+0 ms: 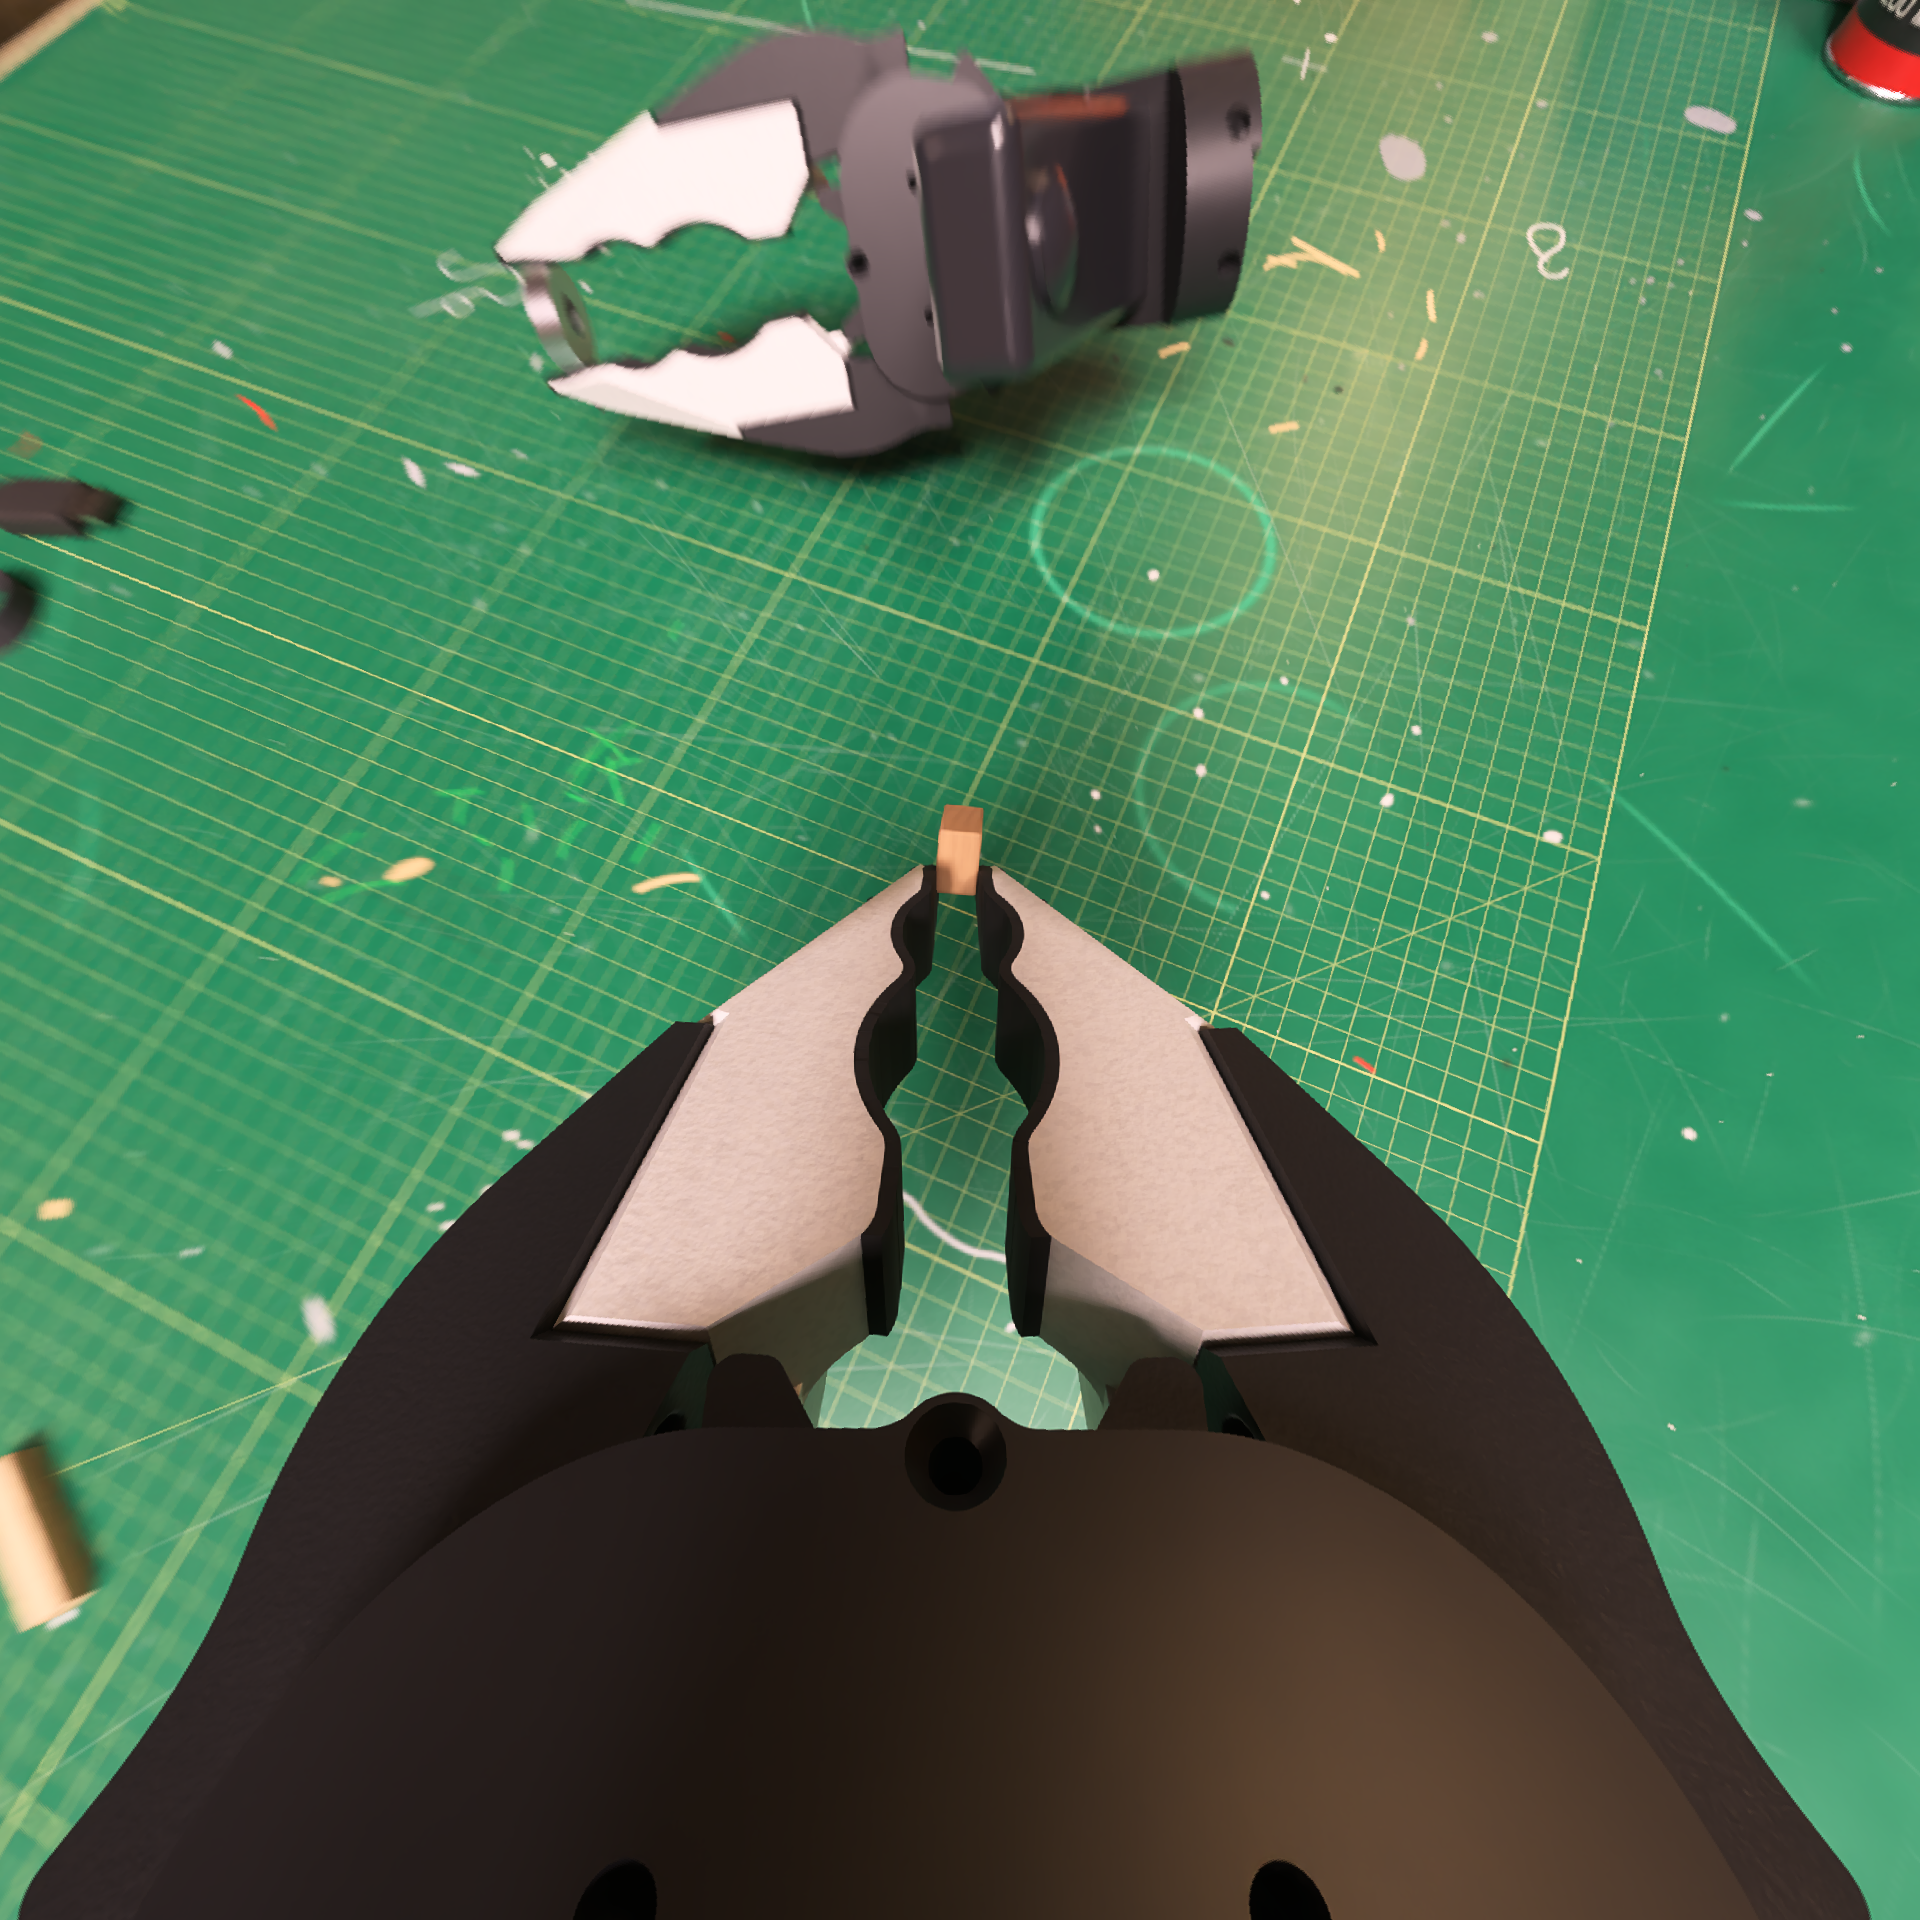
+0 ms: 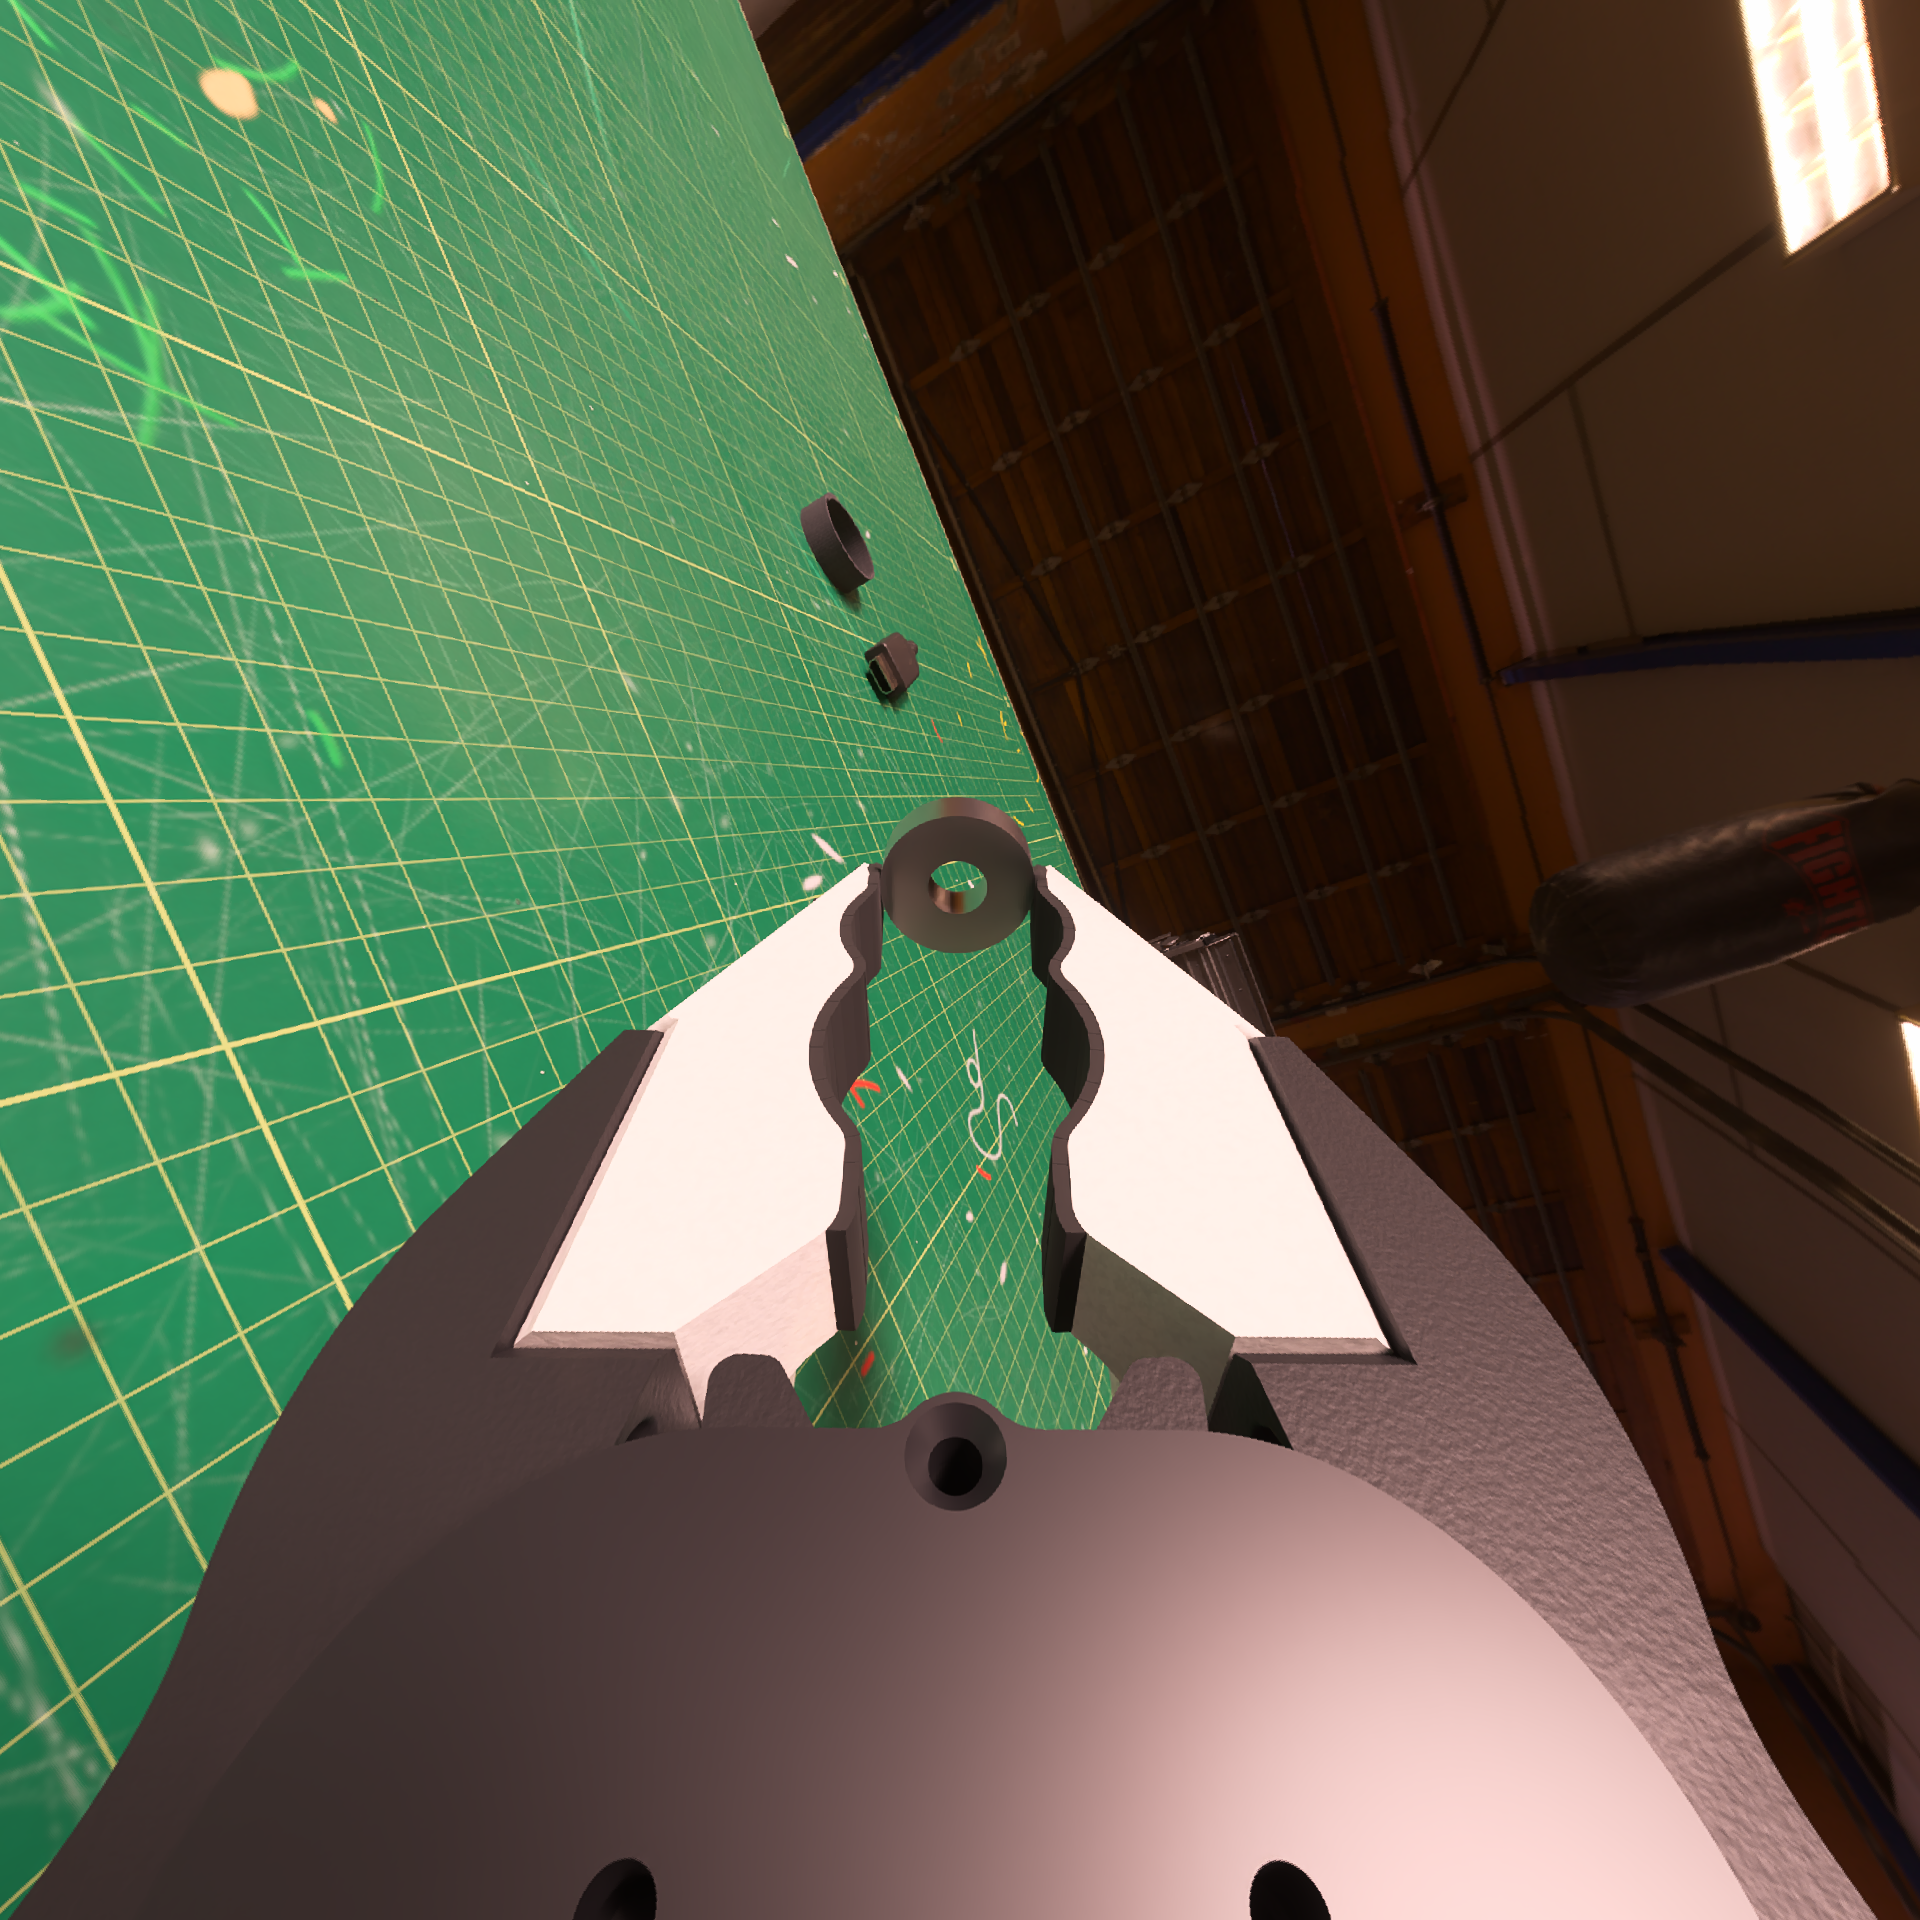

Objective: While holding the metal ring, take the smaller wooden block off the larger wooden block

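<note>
Lying at the far left edge of the left wrist view, a pale wooden piece (image 1: 40, 1536), which looks like the larger wooden block, rests flat on the green gridded table (image 1: 1351, 727), blurred and partly cut off by the frame. Above it along the same edge sit two small dark objects, a blocky dark part (image 1: 57, 506) and a dark curved piece (image 1: 16, 611), both too blurred to identify. Toward the middle, the left gripper (image 1: 958, 881) has its jaws clamped on the smaller wooden block (image 1: 959, 850), which stands up between the fingertips and is well apart from the pale piece at the left. Beyond it, higher in the view, the right gripper (image 1: 535, 322) is turned on its side with the metal ring (image 1: 559, 312) pinched at its tips. At the far top right corner a red and black can (image 1: 1875, 47) stands on the table.

In the right wrist view the table fills the left side, tilted steeply. Near its right edge lie a dark ring-shaped cap (image 2: 837, 540) and, just beside it, a small dark fitting (image 2: 891, 665). Closer in, the right gripper (image 2: 956, 883) has its jaws closed on the metal ring (image 2: 954, 885), which faces the camera with its hole showing the table behind. To the right, past the table edge, are a wooden lattice wall (image 2: 1195, 520) and a dark punching bag (image 2: 1714, 894).
</note>
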